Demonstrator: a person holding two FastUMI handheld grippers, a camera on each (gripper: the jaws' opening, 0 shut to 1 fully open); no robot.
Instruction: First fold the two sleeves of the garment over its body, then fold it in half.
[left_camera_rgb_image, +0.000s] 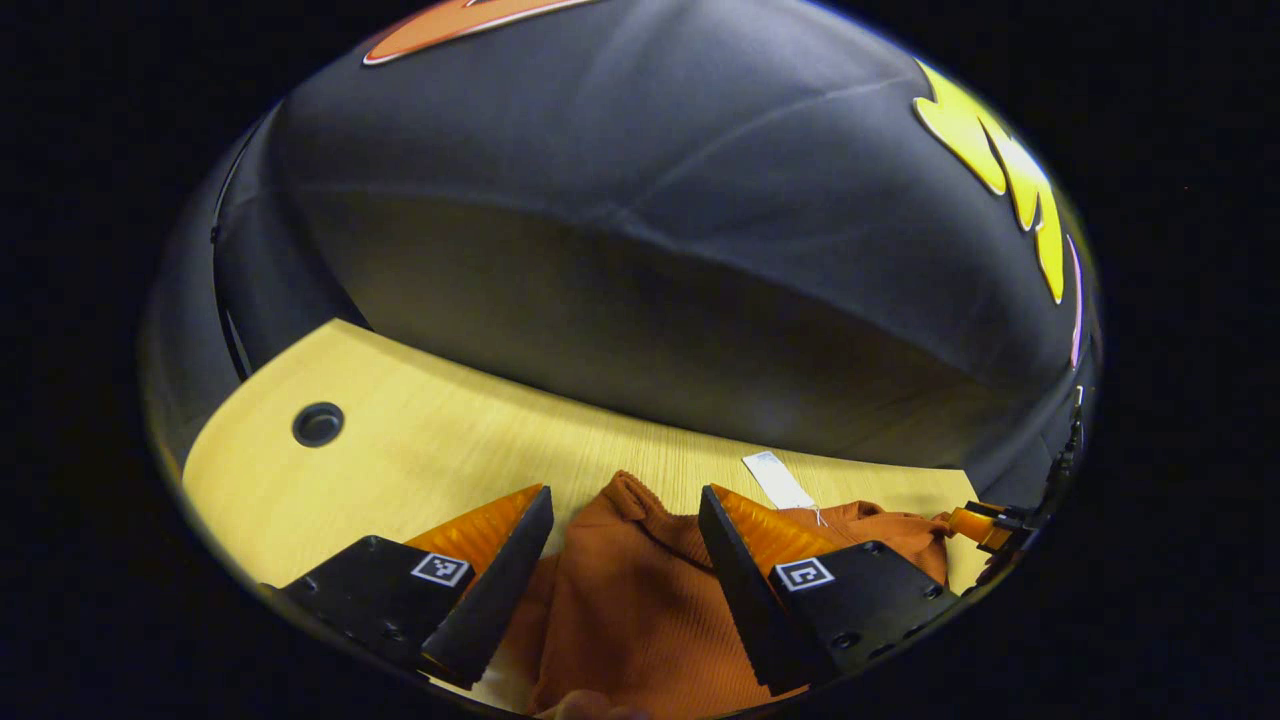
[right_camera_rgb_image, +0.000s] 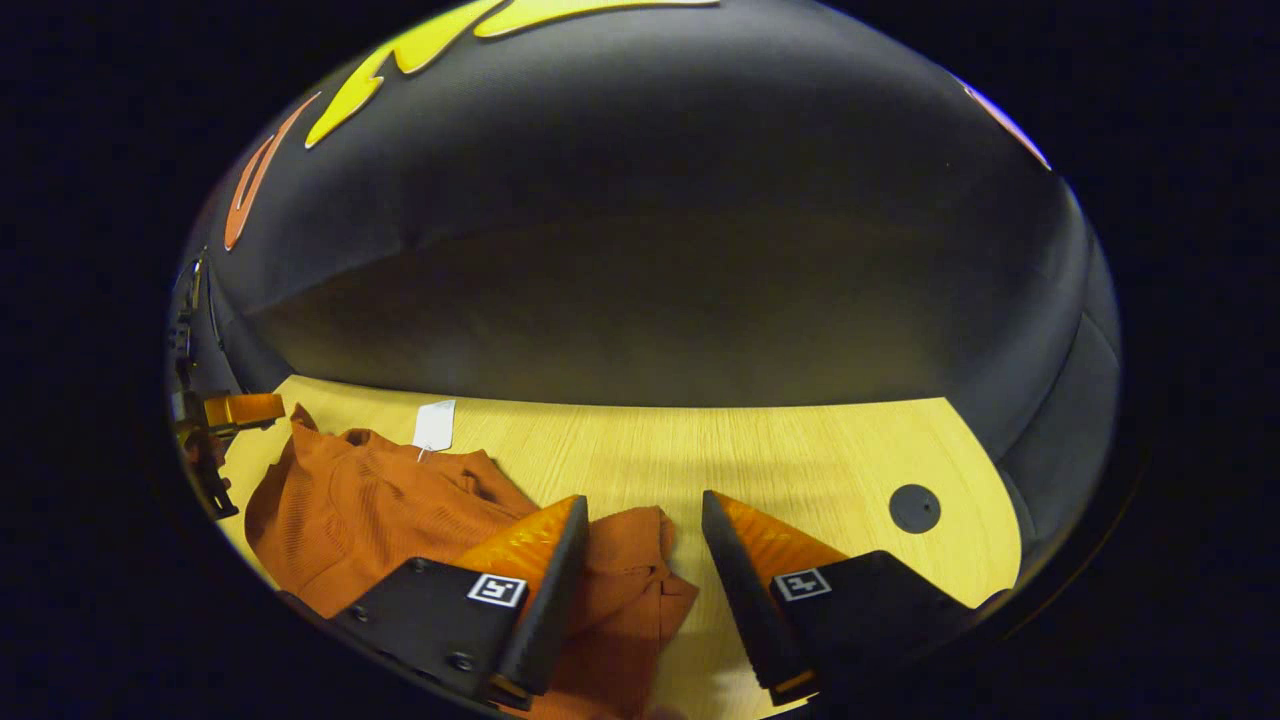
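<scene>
A rust-orange ribbed garment (left_camera_rgb_image: 630, 610) lies bunched on the pale wooden table (left_camera_rgb_image: 420, 450), with a white tag (left_camera_rgb_image: 778, 480) at its far edge. My left gripper (left_camera_rgb_image: 625, 495) stands open over it, and cloth lies between its fingers without being pinched. In the right gripper view the garment (right_camera_rgb_image: 370, 500) spreads to the left with its tag (right_camera_rgb_image: 435, 425) behind it. A fold reaches under my open right gripper (right_camera_rgb_image: 644, 498), whose left finger (right_camera_rgb_image: 540, 560) is over the cloth. Each view catches the other gripper at the garment's far side (left_camera_rgb_image: 985, 525) (right_camera_rgb_image: 235, 410).
The table (right_camera_rgb_image: 800, 450) has a round dark cable hole at each end (left_camera_rgb_image: 318, 424) (right_camera_rgb_image: 914, 508). The booth's black cloth wall (left_camera_rgb_image: 640, 250) hangs close behind the table's far edge. Bare wood stretches right of the garment in the right gripper view.
</scene>
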